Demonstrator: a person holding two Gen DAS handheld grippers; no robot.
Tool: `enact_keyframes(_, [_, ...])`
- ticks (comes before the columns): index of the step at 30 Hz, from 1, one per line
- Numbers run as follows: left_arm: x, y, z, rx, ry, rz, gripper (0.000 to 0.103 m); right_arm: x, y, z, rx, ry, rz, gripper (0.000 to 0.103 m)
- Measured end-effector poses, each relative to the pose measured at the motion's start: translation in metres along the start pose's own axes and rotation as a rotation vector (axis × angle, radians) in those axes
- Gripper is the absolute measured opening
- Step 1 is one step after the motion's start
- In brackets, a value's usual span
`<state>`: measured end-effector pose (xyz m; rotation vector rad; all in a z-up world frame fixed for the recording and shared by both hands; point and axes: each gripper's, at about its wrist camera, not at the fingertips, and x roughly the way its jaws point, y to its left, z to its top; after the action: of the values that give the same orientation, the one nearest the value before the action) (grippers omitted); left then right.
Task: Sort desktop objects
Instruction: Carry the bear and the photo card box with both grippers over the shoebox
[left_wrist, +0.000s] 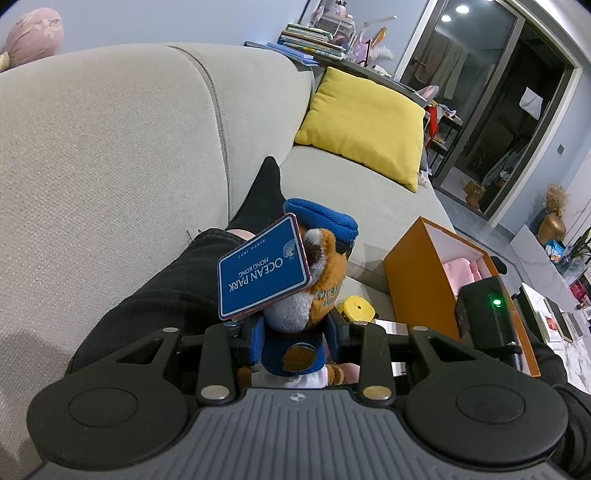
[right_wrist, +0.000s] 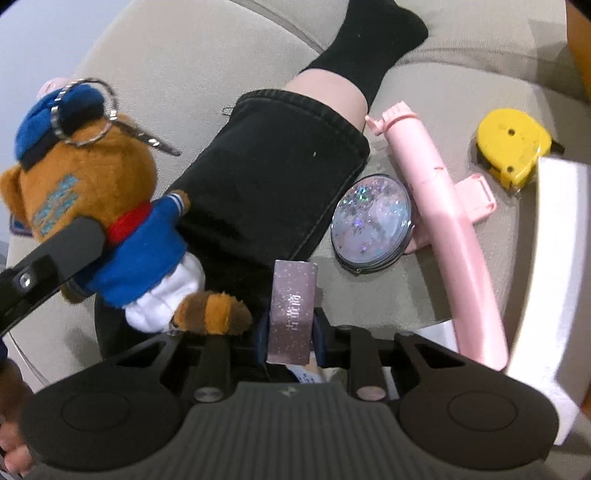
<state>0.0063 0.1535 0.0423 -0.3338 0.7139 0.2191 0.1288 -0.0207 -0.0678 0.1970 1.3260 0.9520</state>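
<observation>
My left gripper (left_wrist: 295, 332) is shut on a brown plush bear (left_wrist: 321, 269) in a blue cap and jacket, held upright above the sofa. A blue "Ocean Park" tag (left_wrist: 264, 267) hangs off the bear. In the right wrist view the same bear (right_wrist: 92, 184) shows at the left, with one left finger (right_wrist: 62, 251) across its chest. My right gripper (right_wrist: 291, 332) is shut on a small pink glittery box (right_wrist: 293, 295) that stands upright between the pads.
On the grey sofa seat (right_wrist: 369, 295) lie a round glitter mirror (right_wrist: 371, 225), a curved pink handle (right_wrist: 443, 206) and a yellow tape measure (right_wrist: 511, 147). A person's leg in black trousers (right_wrist: 273, 177) stretches across the seat. An open orange box (left_wrist: 417, 284) stands to the right. A yellow cushion (left_wrist: 365, 122) is behind.
</observation>
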Motion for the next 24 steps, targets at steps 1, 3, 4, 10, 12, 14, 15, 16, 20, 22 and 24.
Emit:
enact_keyframes(1, [0.001,0.0,0.0,0.0,0.002,0.001,0.037,-0.004,0.002,-0.002,-0.014,-0.008,-0.008,0.026])
enact_keyframes(3, [0.002,-0.002,0.0,0.001,0.002,0.008,0.037,-0.012,0.009,-0.002,-0.06,-0.04,-0.032,0.025])
enact_keyframes(4, [0.002,-0.003,0.0,0.006,-0.001,0.013,0.037,-0.018,0.012,-0.002,-0.082,-0.058,-0.05,0.025])
enact_keyframes(10, [-0.007,-0.013,0.001,0.031,-0.031,0.031,0.037,-0.067,0.009,-0.004,-0.127,-0.136,-0.094,0.025])
enact_keyframes(12, [-0.01,-0.015,0.001,0.032,-0.042,0.028,0.037,-0.07,0.011,0.007,-0.13,-0.164,-0.096,0.025])
enact_keyframes(14, [-0.012,-0.02,0.002,0.037,-0.05,0.02,0.037,-0.086,0.011,0.01,-0.138,-0.199,-0.105,0.025])
enact_keyframes(15, [-0.013,-0.023,0.003,0.045,-0.054,0.014,0.037,-0.094,0.013,0.011,-0.141,-0.215,-0.114,0.025])
enact_keyframes(16, [-0.013,-0.026,0.004,0.053,-0.056,0.007,0.037,-0.099,0.013,0.015,-0.141,-0.231,-0.126,0.025])
enact_keyframes(20, [-0.012,-0.048,0.009,0.099,-0.067,-0.037,0.037,-0.137,0.011,0.022,-0.129,-0.29,-0.127,0.025])
enact_keyframes(22, [-0.011,-0.062,0.014,0.129,-0.075,-0.066,0.037,-0.155,0.01,0.025,-0.126,-0.322,-0.124,0.025])
enact_keyframes(24, [-0.01,-0.076,0.017,0.157,-0.084,-0.095,0.037,-0.168,0.01,0.029,-0.138,-0.363,-0.143,0.025])
